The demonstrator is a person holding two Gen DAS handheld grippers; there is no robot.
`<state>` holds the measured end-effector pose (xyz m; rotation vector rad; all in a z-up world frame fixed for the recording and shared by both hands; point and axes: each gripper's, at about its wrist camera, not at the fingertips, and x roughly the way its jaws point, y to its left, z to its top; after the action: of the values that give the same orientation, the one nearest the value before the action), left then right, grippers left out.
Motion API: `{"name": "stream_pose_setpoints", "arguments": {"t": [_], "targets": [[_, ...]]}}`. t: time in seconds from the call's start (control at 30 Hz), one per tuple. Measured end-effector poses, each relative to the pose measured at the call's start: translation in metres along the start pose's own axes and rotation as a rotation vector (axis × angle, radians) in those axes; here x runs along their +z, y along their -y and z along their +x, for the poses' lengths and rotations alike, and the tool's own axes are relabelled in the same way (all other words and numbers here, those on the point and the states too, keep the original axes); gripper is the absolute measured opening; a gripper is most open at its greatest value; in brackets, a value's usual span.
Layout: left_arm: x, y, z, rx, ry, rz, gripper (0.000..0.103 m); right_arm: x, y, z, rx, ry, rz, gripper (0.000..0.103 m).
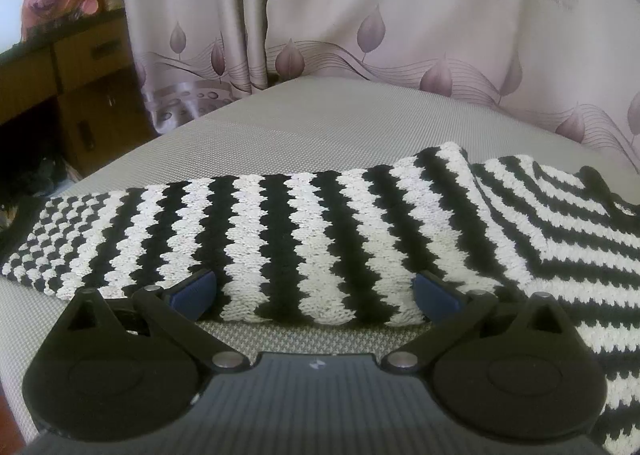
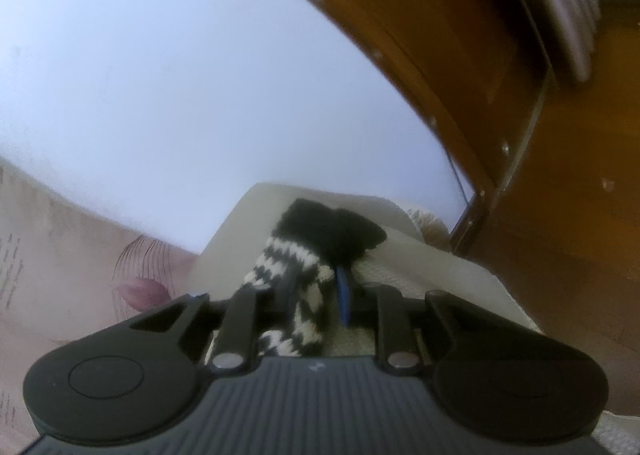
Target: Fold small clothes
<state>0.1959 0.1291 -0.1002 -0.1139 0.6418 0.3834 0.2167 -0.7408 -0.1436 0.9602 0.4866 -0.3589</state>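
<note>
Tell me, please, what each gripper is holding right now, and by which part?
The right gripper pinches the striped knit garment near its black edge. The left gripper is open, holding nothing.

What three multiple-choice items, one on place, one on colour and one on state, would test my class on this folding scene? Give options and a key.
1. Where does the striped knit garment lie?
A. on a grey woven surface
B. in a drawer
C. on a hanger

2. Which colours are its stripes?
A. red and blue
B. black and white
C. green and yellow

3. How do the two grippers stand?
A. both open
B. both shut on cloth
C. left open, right shut on cloth

Key:
1 A, the grey woven surface shows around and beyond the knit, in front of the curtain.
2 B, black and white zigzag bands alternate across it.
3 C, the left gripper has its blue fingers spread wide at the knit's near edge, while the right gripper pinches a bunch of the same striped knit.
</note>
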Motion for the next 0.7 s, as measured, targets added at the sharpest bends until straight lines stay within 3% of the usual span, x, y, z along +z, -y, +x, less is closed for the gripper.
{"name": "stream_pose_setpoints", "arguments": {"t": [0.07,0.2,0.37,0.6,0.7], "targets": [[0.000,0.000,0.000,0.000,0.000,-0.001,0.103,-0.002,-0.005,-0.005,-0.014,0.029,-0.053,0.005],[0.000,0.000,0.000,-0.001,0.001,-0.004,0.103,-0.009,0.010,-0.039,0.041,0.089,0.013,0.005],[0.001,0.000,0.000,-0.002,0.001,-0.003,0.103,-0.029,0.045,-0.118,0.050,0.171,0.064,0.005],[0.000,0.000,0.000,-0.001,0.001,-0.002,0.103,-0.038,0.106,-0.174,-0.031,0.211,0.233,0.002],[0.000,0.000,0.000,-0.003,0.001,-0.003,0.103,-0.034,0.117,-0.173,0.022,0.173,0.277,0.004]]}}
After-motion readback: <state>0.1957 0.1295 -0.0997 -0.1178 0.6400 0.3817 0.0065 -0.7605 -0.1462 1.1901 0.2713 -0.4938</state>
